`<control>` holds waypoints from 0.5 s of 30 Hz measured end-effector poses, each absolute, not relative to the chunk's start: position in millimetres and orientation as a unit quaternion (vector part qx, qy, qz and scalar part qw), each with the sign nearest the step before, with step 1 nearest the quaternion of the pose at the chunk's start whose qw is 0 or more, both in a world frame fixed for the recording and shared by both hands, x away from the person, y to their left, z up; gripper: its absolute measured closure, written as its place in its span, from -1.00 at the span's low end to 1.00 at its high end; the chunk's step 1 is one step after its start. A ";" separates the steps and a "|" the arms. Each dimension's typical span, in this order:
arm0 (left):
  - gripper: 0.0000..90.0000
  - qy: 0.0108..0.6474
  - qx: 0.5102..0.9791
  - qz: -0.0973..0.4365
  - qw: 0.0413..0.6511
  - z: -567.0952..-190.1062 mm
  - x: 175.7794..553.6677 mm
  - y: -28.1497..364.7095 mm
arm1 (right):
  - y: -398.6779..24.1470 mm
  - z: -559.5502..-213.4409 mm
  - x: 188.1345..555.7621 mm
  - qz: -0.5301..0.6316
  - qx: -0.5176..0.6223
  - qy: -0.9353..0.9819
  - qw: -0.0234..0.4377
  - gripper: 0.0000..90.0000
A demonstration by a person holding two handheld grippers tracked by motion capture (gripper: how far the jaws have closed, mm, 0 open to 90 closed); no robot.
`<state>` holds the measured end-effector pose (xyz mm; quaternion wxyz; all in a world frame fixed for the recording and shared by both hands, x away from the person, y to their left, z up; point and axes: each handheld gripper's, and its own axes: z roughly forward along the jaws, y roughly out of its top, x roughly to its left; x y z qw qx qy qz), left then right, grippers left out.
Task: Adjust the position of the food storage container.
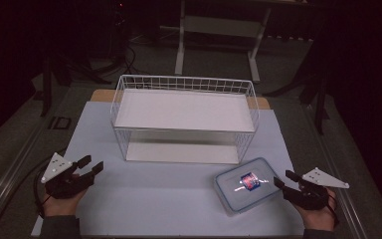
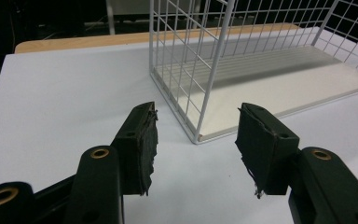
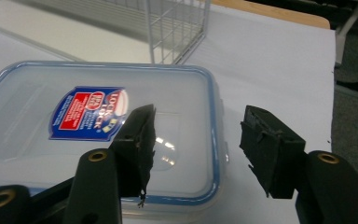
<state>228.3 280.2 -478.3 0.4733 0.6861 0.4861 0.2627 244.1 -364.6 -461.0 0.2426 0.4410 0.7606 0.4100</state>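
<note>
- Dim room around a white table (image 1: 179, 199); a white wire basket (image 1: 184, 117) stands at its middle, turned on its side.
- Left gripper (image 1: 90, 166) rests near the table's left edge, jaws apart, holding nothing.
- Right gripper (image 1: 285, 179) sits just beside a clear lidded food box (image 1: 246, 185) (blue seal, red-and-blue label), jaws apart and empty.
- Likely risk: the smooth lid could slip from a shallow pinch, or the box could skid on the table if nudged sideways.
</note>
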 end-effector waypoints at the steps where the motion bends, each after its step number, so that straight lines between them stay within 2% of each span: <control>1: 0.03 0.487 0.686 0.261 0.473 -478.4 228.5 280.0 | -365.7 -461.5 244.5 0.411 0.445 0.759 0.240 -0.01; 5: 0.03 0.482 0.688 0.265 0.473 -477.3 228.1 278.8 | -368.3 -462.5 244.3 0.411 0.450 0.755 0.240 0.06; 8: 0.03 0.482 0.690 0.266 0.470 -477.7 227.8 278.0 | -372.1 -461.4 245.4 0.414 0.462 0.745 0.245 0.24; 13: 0.00 0.483 0.690 0.269 0.468 -477.5 228.6 277.8 | -378.5 -462.3 250.1 0.414 0.481 0.731 0.250 0.81; 15: -0.01 0.483 0.690 0.270 0.467 -477.5 229.2 277.6 | -380.6 -462.9 252.8 0.415 0.489 0.727 0.243 0.97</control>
